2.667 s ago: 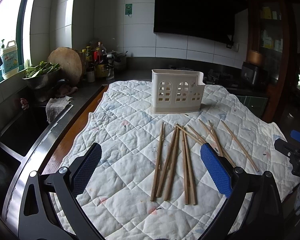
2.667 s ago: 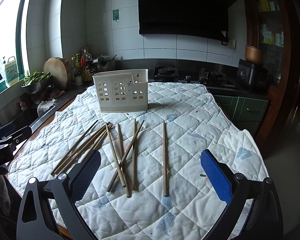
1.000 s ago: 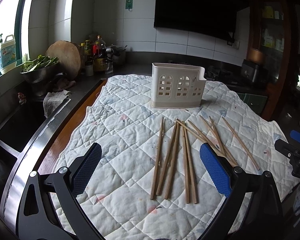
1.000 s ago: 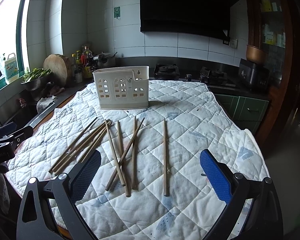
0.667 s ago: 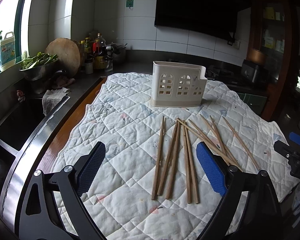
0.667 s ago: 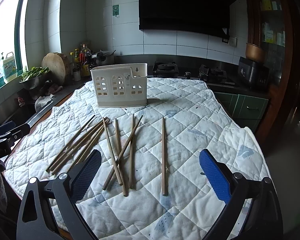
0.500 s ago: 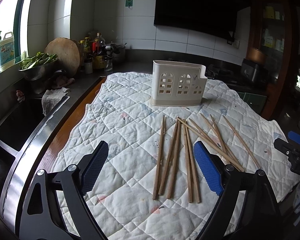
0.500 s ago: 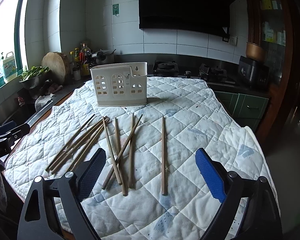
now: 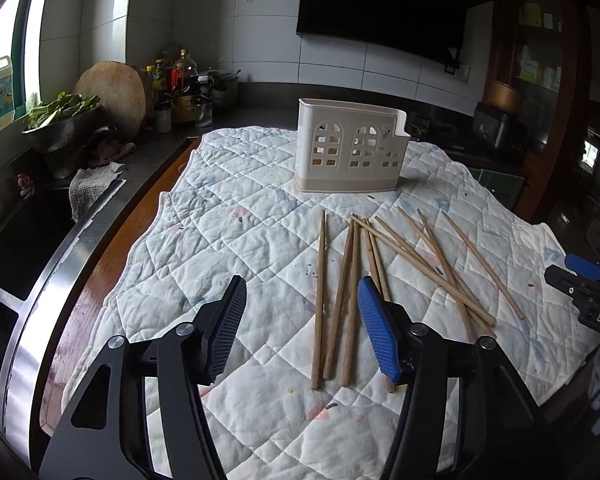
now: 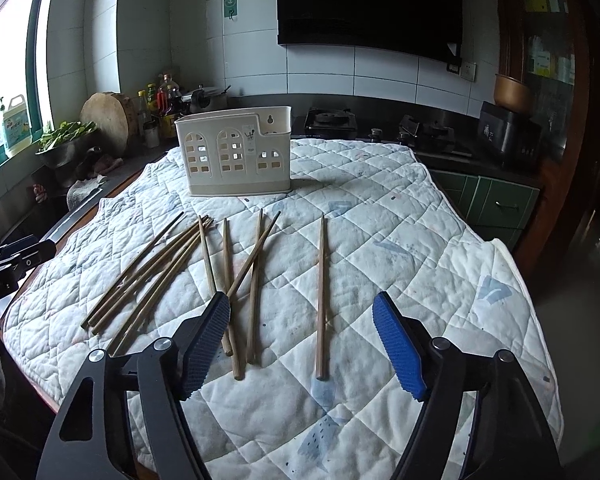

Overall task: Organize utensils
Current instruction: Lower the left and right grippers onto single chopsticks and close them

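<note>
Several wooden chopsticks lie loose on a quilted white cloth; they also show in the right wrist view. A cream plastic utensil holder stands upright behind them, also in the right wrist view. My left gripper is open and empty, hovering over the near ends of the leftmost chopsticks. My right gripper is open and empty, with a lone chopstick between its fingers' line of sight.
A sink and steel counter edge run along the left. A bowl of greens, a round wooden board and bottles stand at the back left. A stove is behind the holder. The cloth's right edge drops off.
Both grippers' jaws have narrowed from wide open to partly open. Both have moved slightly forward toward the chopsticks. The chopsticks and holder have not moved.
</note>
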`<control>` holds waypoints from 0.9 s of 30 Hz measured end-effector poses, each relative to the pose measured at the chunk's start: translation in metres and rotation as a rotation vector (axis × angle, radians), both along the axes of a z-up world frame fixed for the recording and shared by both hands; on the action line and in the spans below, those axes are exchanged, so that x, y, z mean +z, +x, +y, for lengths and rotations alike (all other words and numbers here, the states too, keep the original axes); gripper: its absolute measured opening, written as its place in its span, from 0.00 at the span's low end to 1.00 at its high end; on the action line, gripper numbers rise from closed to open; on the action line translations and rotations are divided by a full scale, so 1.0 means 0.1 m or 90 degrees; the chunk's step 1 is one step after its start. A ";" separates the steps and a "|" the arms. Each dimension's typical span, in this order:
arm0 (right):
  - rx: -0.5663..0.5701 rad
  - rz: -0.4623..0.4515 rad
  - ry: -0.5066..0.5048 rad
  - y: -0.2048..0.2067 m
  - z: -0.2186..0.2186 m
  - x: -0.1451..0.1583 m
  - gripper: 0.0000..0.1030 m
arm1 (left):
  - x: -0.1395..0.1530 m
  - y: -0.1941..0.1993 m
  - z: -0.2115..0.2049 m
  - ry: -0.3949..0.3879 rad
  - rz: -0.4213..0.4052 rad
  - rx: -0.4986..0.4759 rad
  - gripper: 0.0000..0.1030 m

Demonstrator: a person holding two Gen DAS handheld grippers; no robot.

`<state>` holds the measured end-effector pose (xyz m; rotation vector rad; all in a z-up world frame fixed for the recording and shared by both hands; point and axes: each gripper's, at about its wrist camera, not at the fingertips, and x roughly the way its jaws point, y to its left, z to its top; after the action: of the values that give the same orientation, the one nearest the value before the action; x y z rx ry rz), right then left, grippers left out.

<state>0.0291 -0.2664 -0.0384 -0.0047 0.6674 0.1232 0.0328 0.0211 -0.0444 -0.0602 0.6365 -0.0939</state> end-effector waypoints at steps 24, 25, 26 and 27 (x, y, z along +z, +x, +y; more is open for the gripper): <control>0.014 0.087 0.024 0.34 -0.03 -0.44 0.32 | -0.65 0.57 -0.12 -0.022 0.136 -0.053 0.14; 0.014 0.090 0.025 0.36 -0.03 -0.46 0.31 | -0.67 0.59 -0.11 -0.022 0.139 -0.052 0.14; 0.013 0.091 0.026 0.36 -0.04 -0.47 0.30 | -0.68 0.60 -0.10 -0.023 0.140 -0.051 0.14; 0.011 0.092 0.026 0.37 -0.05 -0.48 0.29 | -0.69 0.62 -0.10 -0.024 0.141 -0.052 0.14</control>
<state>0.0662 -0.2710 -0.0868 0.0384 0.8099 0.1554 0.0944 0.0108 -0.1136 -0.0818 0.8594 -0.1797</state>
